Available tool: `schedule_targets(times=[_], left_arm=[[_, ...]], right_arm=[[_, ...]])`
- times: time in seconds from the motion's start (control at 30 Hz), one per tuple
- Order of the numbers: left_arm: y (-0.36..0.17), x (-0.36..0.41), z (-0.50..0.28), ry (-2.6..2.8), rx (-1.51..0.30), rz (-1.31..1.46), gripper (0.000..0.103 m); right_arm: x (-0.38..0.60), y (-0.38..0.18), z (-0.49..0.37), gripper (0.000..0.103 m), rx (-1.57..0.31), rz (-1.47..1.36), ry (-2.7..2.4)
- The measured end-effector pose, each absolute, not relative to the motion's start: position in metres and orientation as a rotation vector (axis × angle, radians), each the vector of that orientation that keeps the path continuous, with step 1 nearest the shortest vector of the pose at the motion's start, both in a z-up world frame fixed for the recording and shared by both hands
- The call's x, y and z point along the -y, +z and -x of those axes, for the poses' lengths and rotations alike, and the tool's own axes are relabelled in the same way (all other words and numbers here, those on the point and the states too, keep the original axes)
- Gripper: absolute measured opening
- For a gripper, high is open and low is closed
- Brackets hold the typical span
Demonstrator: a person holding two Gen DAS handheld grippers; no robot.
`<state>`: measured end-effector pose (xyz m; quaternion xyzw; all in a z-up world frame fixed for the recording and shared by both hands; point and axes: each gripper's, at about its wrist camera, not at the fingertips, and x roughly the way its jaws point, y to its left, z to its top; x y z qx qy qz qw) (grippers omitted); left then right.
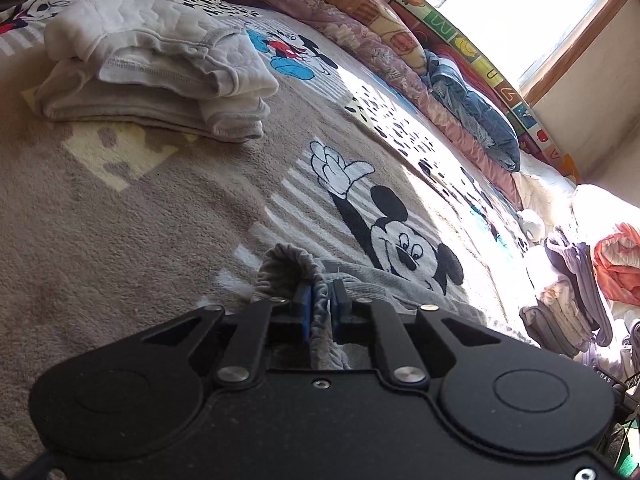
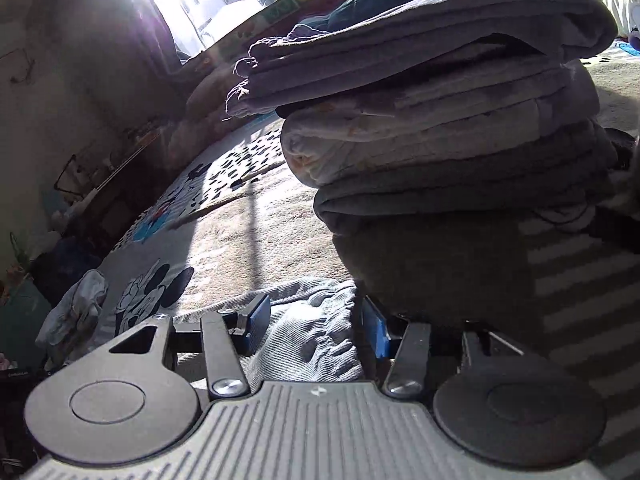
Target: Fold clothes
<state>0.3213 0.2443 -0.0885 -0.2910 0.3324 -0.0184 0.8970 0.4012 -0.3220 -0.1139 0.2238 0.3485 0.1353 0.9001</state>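
The left gripper (image 1: 320,304) has its blue pads nearly together, pinching a bunched, elastic-looking hem of a grey ribbed garment (image 1: 360,280) that lies low on the bed's blanket (image 1: 160,208). The right gripper (image 2: 316,320) stands with its jaws wide apart, one pad on either side of a gathered stretch of what looks like the same grey ribbed garment (image 2: 304,328); it has not closed on the cloth.

That garment spreads flat between the two tools, near the front edge of the bed. Just beyond the right gripper rises a tall stack of folded clothes (image 2: 440,112). Toward the far left corner sits a smaller white folded pile (image 1: 152,76). Loose unfolded clothing (image 1: 616,264) heaps up at the right edge, under the window (image 1: 520,8).

The cloth should be light, soft and limp, sagging wherever it is unsupported, and its ribbing should grip the pads well. The gathered band is the firmest place to hold; thin single layers may slip or drag the plush blanket up with them. The tall stack nearby could topple if nudged.
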Motion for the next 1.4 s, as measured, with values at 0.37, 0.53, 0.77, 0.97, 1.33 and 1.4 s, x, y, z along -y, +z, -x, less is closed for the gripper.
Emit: schedule_targets(times=[0.37,0.53,0.77,0.97,1.33,1.4], left_arm=[[-0.095,-0.267,-0.316,0.031,-0.638,0.723,0.003],[-0.100,-0.268,-0.319,0.033,-0.637,0.748,0.003],[-0.098,-0.273,-0.317,0.044,-0.649,0.767,0.005],[-0.092,-0.262,-0.319,0.004,-0.649,0.709,0.005],[-0.097,-0.263,-0.321,-0.014,-0.661,0.716,0.005],[-0.097,-0.261,-0.321,-0.015,-0.657,0.704,0.005]], right_arm=[[0.332,-0.124,-0.386,0.006,-0.627,-0.479,0.205],[0.327,-0.119,-0.388,0.006,-0.634,-0.432,0.214],[0.284,-0.077,-0.374,0.031,-0.539,-0.109,0.263],[0.204,-0.074,-0.397,0.044,-0.628,0.201,0.504],[0.088,-0.088,-0.434,0.027,-0.772,0.578,0.791],[0.082,-0.091,-0.437,0.003,-0.792,0.570,0.810]])
